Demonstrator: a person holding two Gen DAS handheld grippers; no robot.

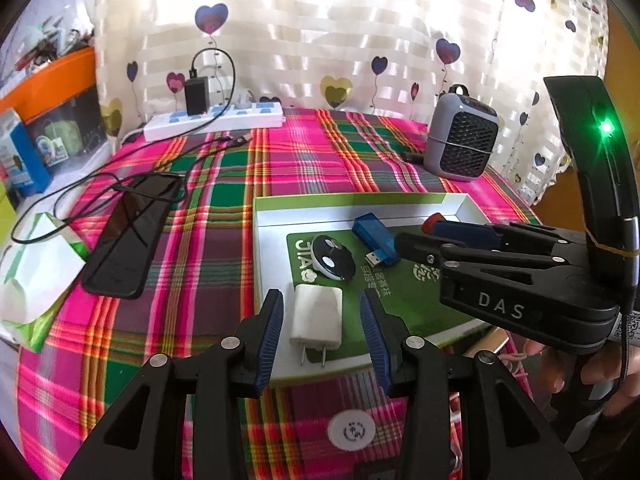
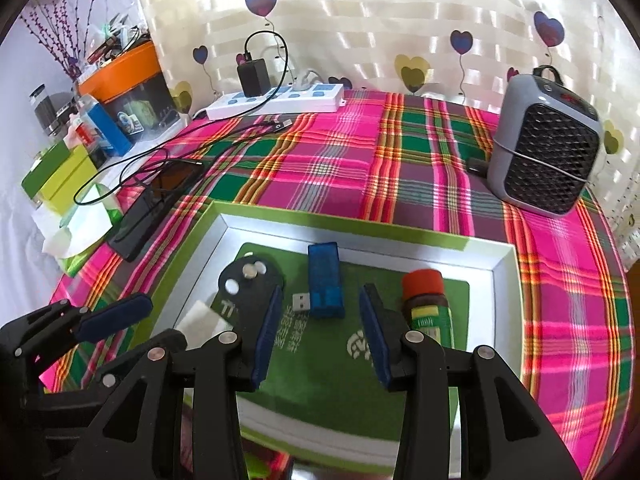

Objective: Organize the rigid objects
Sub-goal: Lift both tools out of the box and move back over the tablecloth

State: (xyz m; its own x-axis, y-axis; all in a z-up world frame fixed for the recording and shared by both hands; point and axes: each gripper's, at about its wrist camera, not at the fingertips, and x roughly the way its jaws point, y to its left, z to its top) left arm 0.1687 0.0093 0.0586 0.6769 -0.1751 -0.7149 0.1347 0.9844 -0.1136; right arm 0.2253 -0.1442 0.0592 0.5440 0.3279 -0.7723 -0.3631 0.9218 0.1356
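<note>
Two claws stand parted and empty: through the left wrist, the left claw (image 1: 322,334) frames a white charger (image 1: 317,318) lying in the box lid (image 1: 264,216), while through the right wrist, the right claw (image 2: 320,334) has a blue USB stick (image 2: 326,280) just ahead, a red-capped bottle (image 2: 428,304) beside its right finger

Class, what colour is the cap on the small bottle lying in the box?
Red-orange cap, clearest in the right wrist view.

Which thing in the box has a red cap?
The small brown bottle with a green label, lying at the right side of the green-lined box. The blue USB stick, round black gadget and white charger have none.
</note>
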